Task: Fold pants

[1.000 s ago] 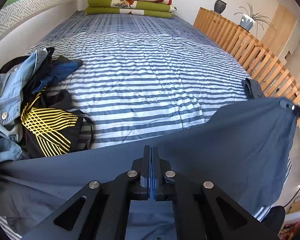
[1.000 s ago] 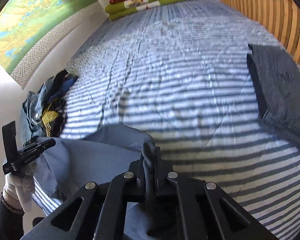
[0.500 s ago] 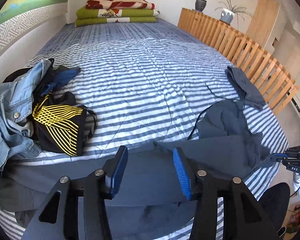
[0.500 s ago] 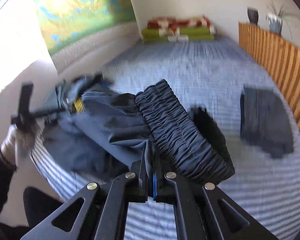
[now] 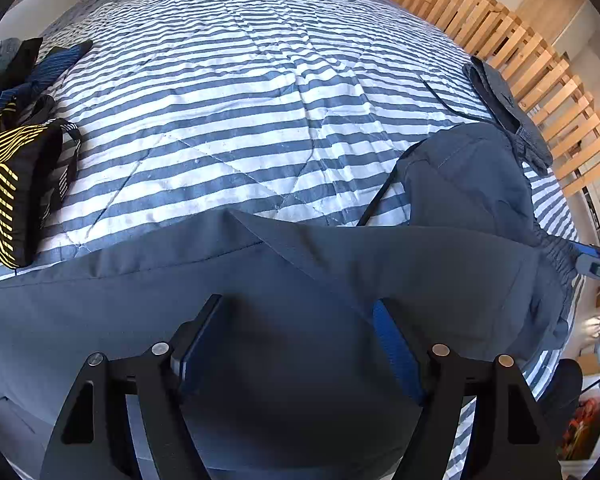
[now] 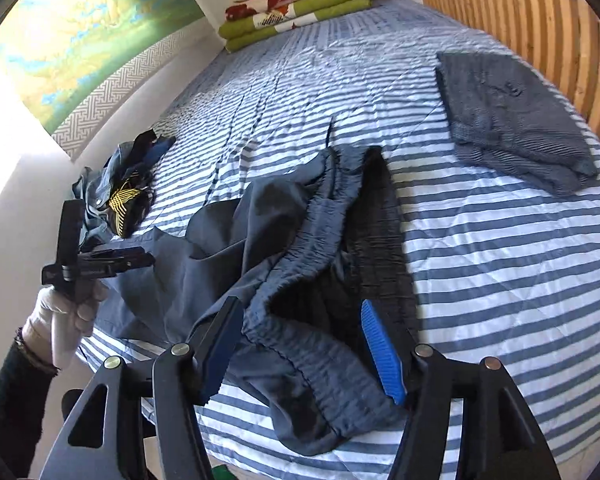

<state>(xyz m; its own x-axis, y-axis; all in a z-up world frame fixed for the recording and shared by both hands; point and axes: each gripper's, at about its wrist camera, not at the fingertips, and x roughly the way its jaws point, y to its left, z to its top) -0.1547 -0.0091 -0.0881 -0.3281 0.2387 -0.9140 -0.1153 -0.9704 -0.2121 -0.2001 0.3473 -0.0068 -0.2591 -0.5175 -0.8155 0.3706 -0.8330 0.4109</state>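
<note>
Bedding in blue and white stripes point(image 5: 236, 120) carries everything here, and the grey pants point(image 6: 260, 248) now lie on it along its near edge; a second ago they hung stretched in the air between the two tools. Both tools have let go. The left gripper point(image 5: 300, 344) has its jaws opening over the flat leg cloth, pads clear of it; the right gripper point(image 6: 296, 344) is opening too, with the gathered waistband point(image 6: 324, 216) lying loose between its blue pads, untouched. That suggests the laying-out step is over and the first fold has yet to begin, since the waist end is still rumpled and bunched.

The left wrist view shows the legs spread smooth toward the bed's left edge, next to a black garment with yellow lines point(image 5: 8, 184). The right wrist view alone shows the crumpled waistband opening and the gloved hand point(image 6: 64, 312) carrying the left tool. It also shows a folded grey garment point(image 6: 508, 120) near the bed's right edge, by the slatted wooden rail point(image 6: 540, 20).
</note>
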